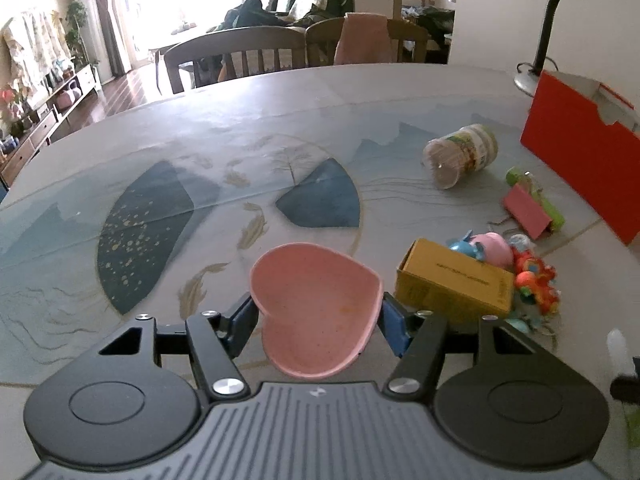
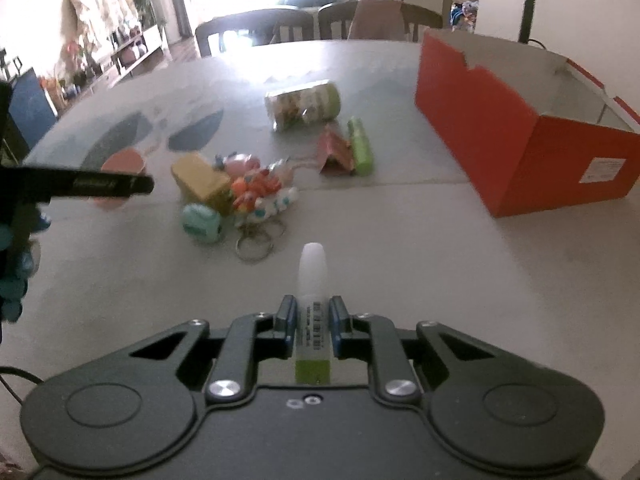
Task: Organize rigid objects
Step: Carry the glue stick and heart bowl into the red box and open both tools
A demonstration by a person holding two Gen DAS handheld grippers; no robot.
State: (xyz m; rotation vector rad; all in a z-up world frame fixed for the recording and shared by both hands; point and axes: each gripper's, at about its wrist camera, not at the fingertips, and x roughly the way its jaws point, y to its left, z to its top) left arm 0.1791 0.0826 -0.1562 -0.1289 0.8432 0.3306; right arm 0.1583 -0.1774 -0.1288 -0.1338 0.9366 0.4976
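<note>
Table (image 2: 400,280) with a printed cover, clutter grouped mid-right. Red cardboard box (image 2: 520,136) open-topped at the far right, looks empty from the right wrist view; likely the drop target.

Loose items still on the table: clear jar (image 2: 304,106) lying on its side, pink binder clip (image 2: 334,152) touching a green tube (image 2: 360,148), yellow carton (image 2: 202,180) against a pile of toy keychains (image 2: 260,192), small teal case (image 2: 202,224) just beside them.

Left gripper (image 1: 316,312): pads clamped on both sides of a pink heart-shaped dish (image 1: 316,304), pinching it across its width. Whether it's clear of the table I can't tell.

Right gripper (image 2: 314,326): pressed tight on a slim white bottle with a green label (image 2: 312,280), cap pointing forward toward the pile.

Step, as I read it: both picks done, transfer to box not yet done. Next calls for carrying the bottle right and over the near box wall, releasing inside. Dish is wider, so bring it in second and level; grip on the sloped rim could slip.
</note>
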